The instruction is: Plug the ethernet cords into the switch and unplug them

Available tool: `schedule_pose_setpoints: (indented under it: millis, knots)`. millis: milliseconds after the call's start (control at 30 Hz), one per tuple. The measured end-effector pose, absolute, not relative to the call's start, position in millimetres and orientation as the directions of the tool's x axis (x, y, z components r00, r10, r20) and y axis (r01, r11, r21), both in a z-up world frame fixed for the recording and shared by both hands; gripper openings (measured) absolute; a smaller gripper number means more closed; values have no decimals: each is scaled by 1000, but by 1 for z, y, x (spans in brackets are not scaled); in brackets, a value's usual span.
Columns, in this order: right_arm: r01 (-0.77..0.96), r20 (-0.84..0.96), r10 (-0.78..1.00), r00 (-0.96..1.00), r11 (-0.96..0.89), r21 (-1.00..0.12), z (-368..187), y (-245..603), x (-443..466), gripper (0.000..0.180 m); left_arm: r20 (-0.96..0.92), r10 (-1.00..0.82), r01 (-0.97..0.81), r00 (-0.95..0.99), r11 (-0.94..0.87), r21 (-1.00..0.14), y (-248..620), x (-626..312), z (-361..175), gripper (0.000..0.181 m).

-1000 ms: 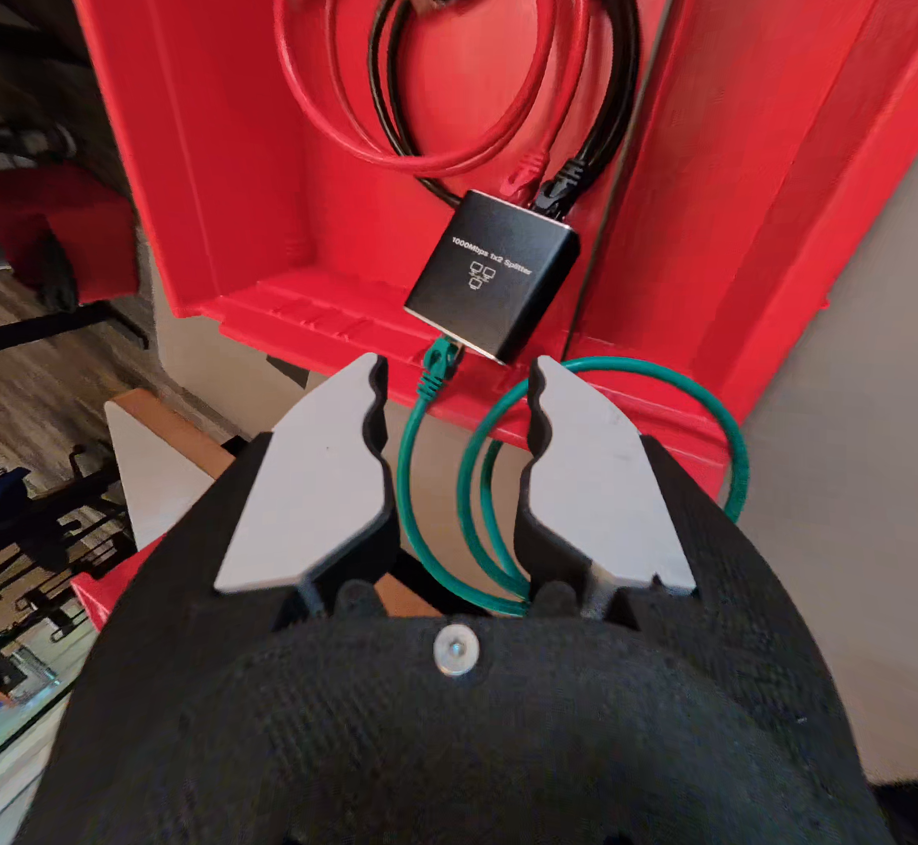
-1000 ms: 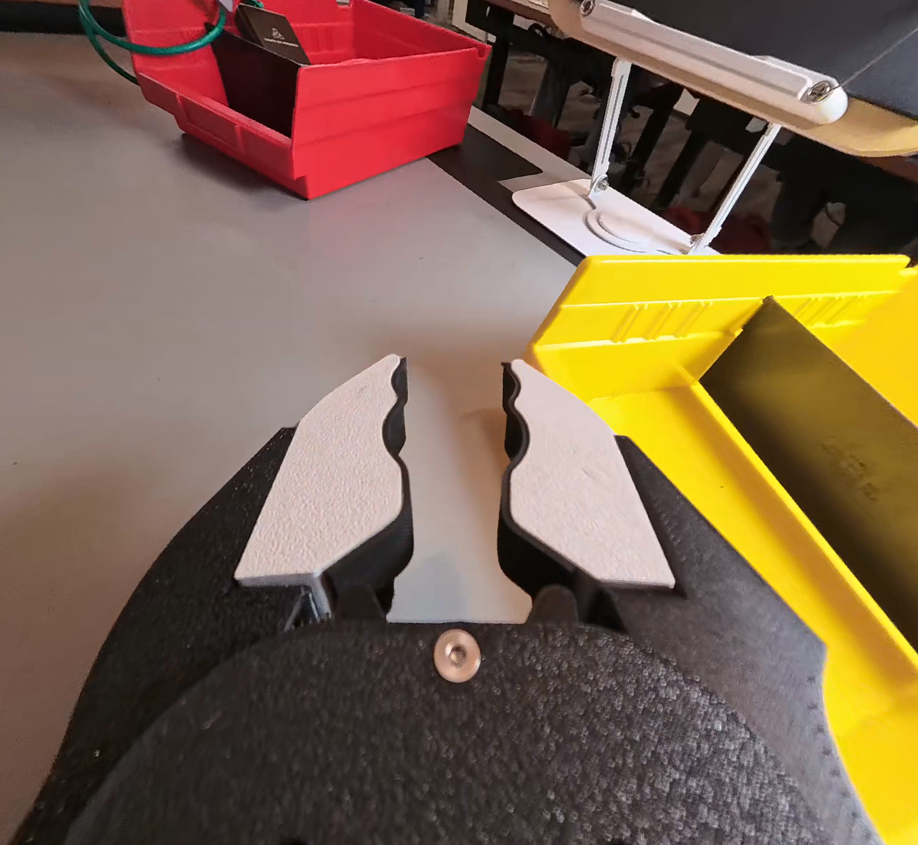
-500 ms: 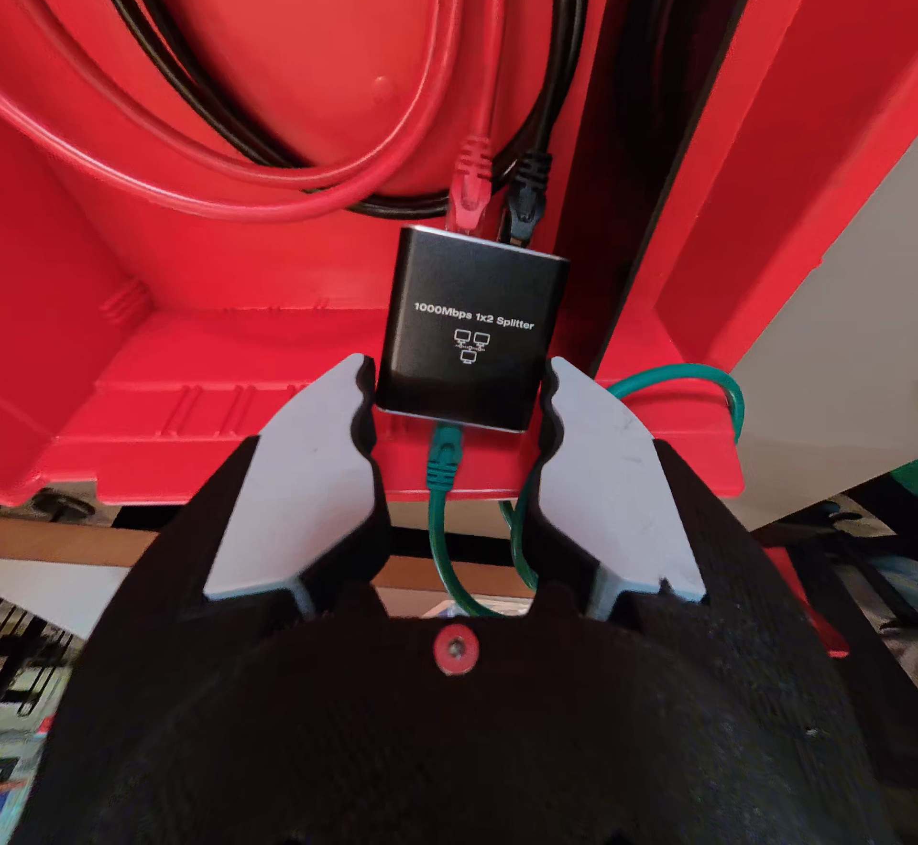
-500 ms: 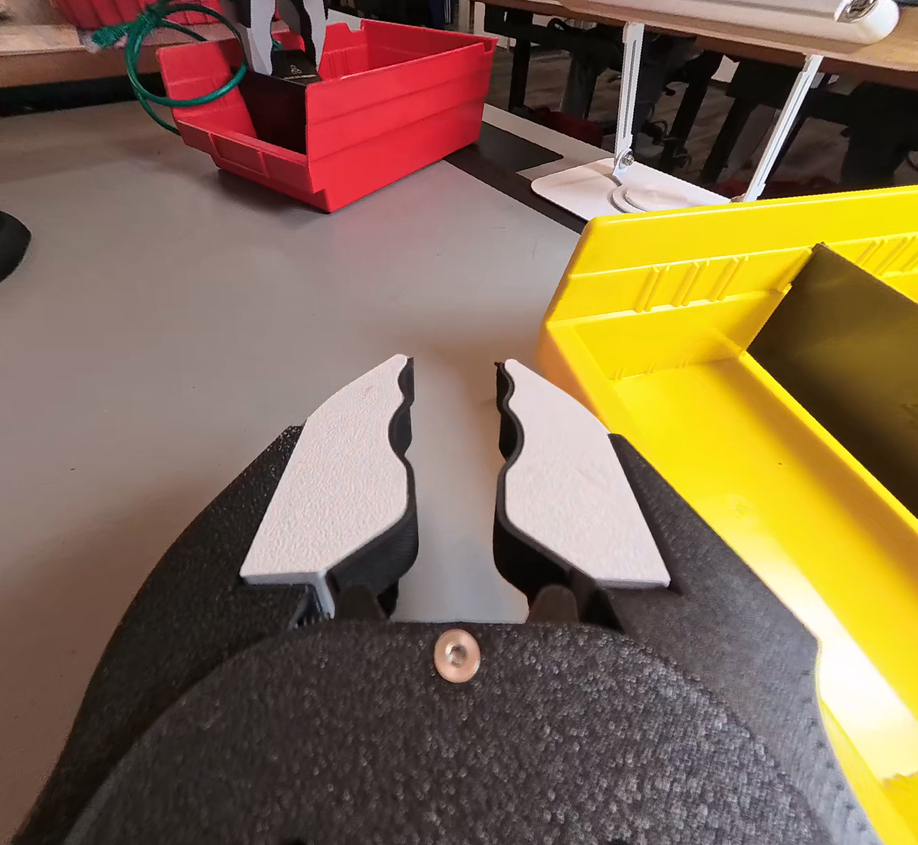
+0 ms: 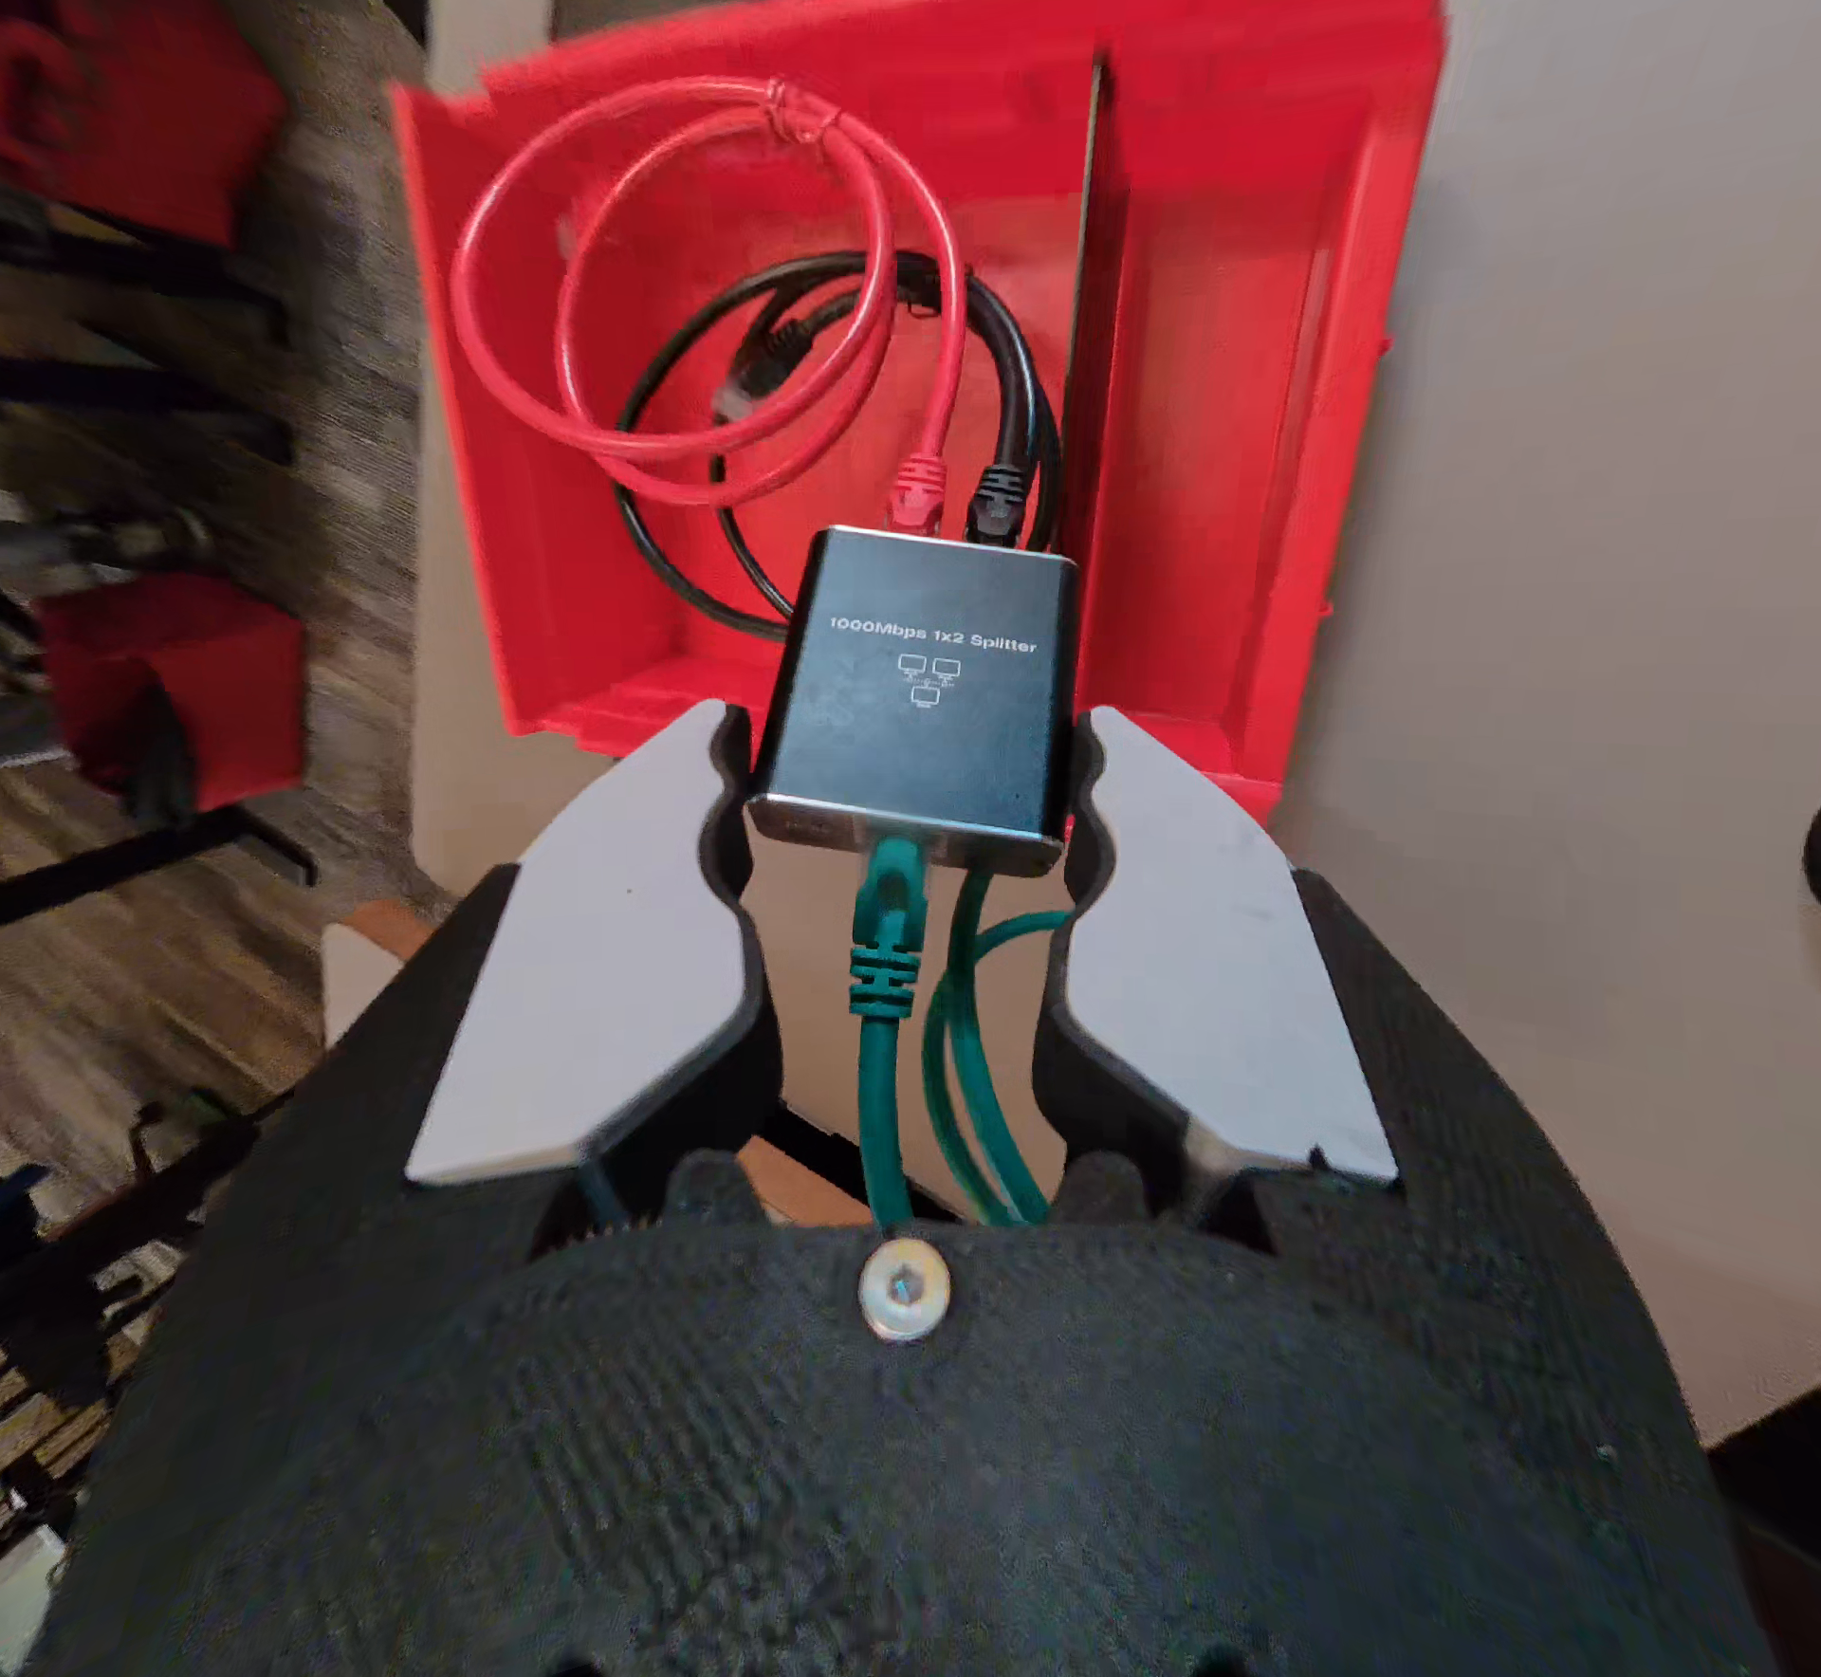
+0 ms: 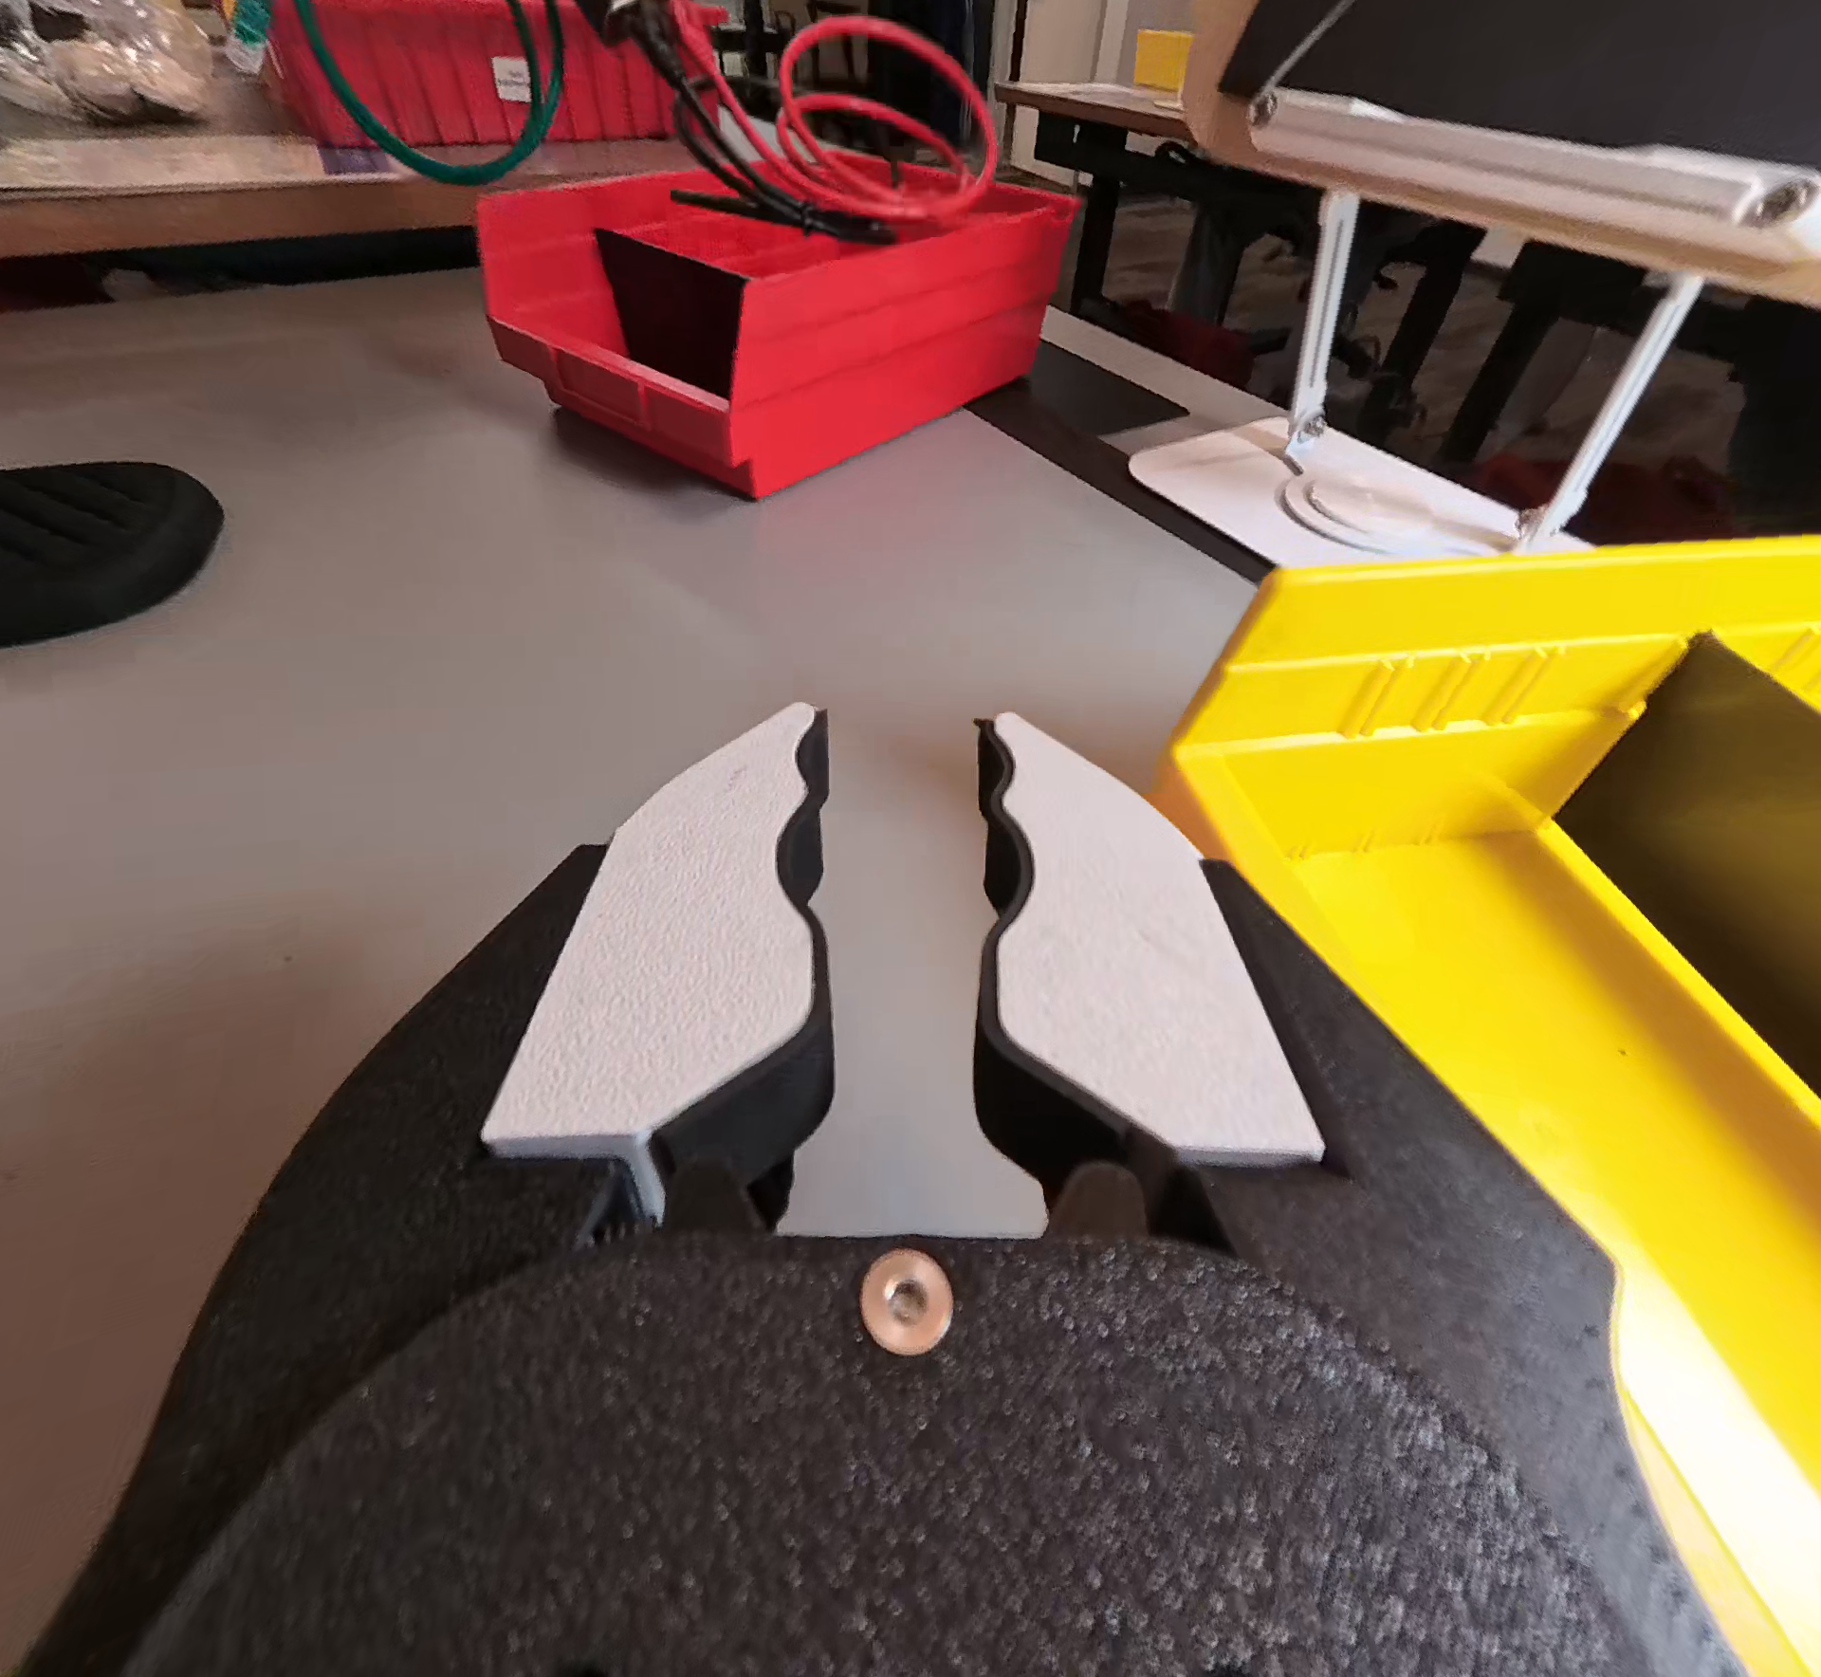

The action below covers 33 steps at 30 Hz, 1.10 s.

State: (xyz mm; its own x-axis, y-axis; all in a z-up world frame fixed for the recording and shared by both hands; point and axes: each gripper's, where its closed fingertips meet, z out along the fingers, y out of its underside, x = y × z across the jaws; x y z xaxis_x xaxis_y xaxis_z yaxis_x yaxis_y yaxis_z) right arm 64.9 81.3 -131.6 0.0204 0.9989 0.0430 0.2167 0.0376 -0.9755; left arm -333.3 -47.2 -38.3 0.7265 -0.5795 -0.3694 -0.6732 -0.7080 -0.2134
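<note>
The left gripper (image 5: 902, 743) pinches the black switch (image 5: 916, 693) by its sides, seemingly lifted above the red bin (image 5: 1232, 447); the right gripper (image 6: 899, 733) hovers half-open, holding nothing.

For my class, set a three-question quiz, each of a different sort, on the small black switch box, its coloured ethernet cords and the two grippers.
1. True or false: the left gripper is clamped on the small black metal switch box.
2. Multiple choice: which cord enters the box's near end, facing the left wrist camera? A the thin red ethernet cord; B the black ethernet cord; C the green ethernet cord.
3. Fill in: the right gripper is ____ and holds nothing above the grey table.

Key: 1 true; 2 C; 3 open.
</note>
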Motion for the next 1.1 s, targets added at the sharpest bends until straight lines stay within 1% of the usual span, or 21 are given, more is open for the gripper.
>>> schedule_pose_setpoints:
  millis: [100, 167, 300, 400, 467, 533, 567, 633, 667, 733, 800, 867, 900, 967, 1000, 1100]
  knots:
    - [179, 76, 997, 0, 75, -981, -113, 70, 60, 28, -413, -544, -679, 731, -644, -353, -52, -306, -2, 63]
    - [133, 74, 997, -27, 77, -988, -95, 57, 56, 28, -416, -525, -670, 742, -565, -482, -53, -280, 23, 63]
    - [44, 1, 996, -89, 5, -999, -55, 25, 38, 26, -384, -502, -569, 775, -290, -769, -50, -207, 64, 63]
    - [-43, -91, 982, -168, -100, -994, -14, -7, 17, 28, -346, -469, -423, 813, -66, -904, -41, -147, 78, 63]
    - [-95, -130, 970, -207, -152, -984, 16, -22, 3, 32, -332, -425, -349, 842, 40, -936, -30, -111, 76, 63]
    - [-120, -180, 964, -197, -206, -971, 41, -23, -8, 35, -313, -406, -295, 859, 109, -949, -17, -78, 68, 63]
    - [-102, -220, 963, -158, -237, -966, 45, -17, -14, 37, -302, -396, -268, 867, 140, -953, -10, -64, 64, 63]
    - [-61, -269, 956, -113, -277, -959, 45, -3, -23, 47, -306, -361, -256, 881, 181, -949, 1, -42, 54, 63]
    - [-69, -295, 950, -106, -303, -951, 45, 4, -24, 43, -329, -338, -281, 882, 184, -942, 7, -35, 45, 63]
    - [-49, -350, 930, -112, -357, -933, 34, 15, -23, 27, -406, -274, -375, 872, 160, -913, 18, -28, 26, 63]
    - [4, -398, 903, -165, -402, -915, 19, 20, -22, 26, -445, -249, -422, 860, 143, -895, 21, -27, 13, 63]
    - [0, -418, 887, -197, -426, -905, 10, 26, -22, 26, -421, -297, -410, 857, 99, -906, 25, -26, 1, 62]
    - [-13, -420, 875, -239, -436, -900, 10, 27, -21, 26, -388, -344, -383, 855, 85, -920, 24, -25, -1, 61]
    - [-11, -436, 826, -358, -471, -882, 12, 25, -15, 25, -261, -465, -276, 846, 36, -960, 18, -21, -2, 58]
    - [-6, -419, 814, -402, -460, -888, 12, 23, -12, 26, -179, -523, -212, 833, -4, -977, 14, -20, -2, 60]
    - [-40, -315, 817, -484, -380, -924, 14, 12, -3, 26, 92, -678, 6, 729, -129, -992, 2, -19, 0, 52]
